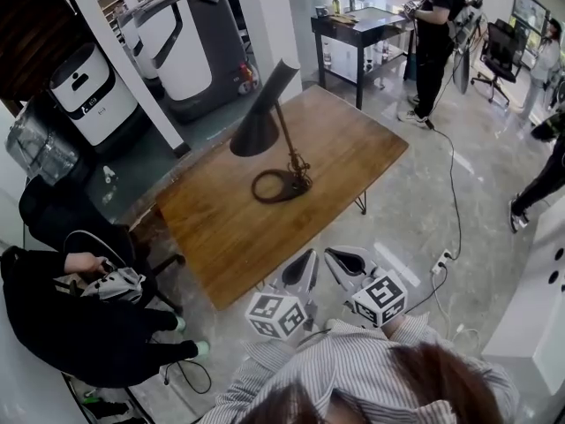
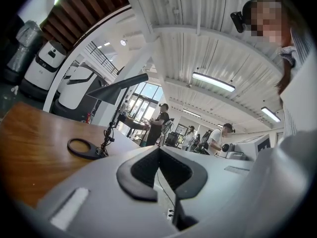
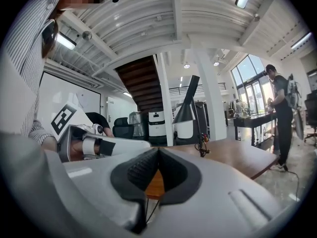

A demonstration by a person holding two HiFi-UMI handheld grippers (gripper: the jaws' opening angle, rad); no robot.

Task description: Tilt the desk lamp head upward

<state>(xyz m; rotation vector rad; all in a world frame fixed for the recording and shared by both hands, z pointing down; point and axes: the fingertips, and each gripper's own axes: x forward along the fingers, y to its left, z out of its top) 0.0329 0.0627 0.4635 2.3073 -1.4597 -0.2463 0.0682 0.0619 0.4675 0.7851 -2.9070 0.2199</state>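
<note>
Left claw [image 1: 310,256] and right claw [image 1: 329,253] closed, empty; lamp [image 1: 285,132] untouched.
Probably light and tippy: nudge the rigid shade [image 1: 258,124] up by its rim, gently.

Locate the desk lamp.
Head view: the desk lamp stands near the middle of the wooden table, beyond the left hand-held gripper and right hand-held gripper.

Glossy grey floor [image 1: 415,210], a white pillar [image 1: 265,25], a dark staircase [image 3: 143,81], tall windows [image 3: 247,90], strip lights [image 2: 214,82] under a ribbed white ceiling [image 2: 223,53].
</note>
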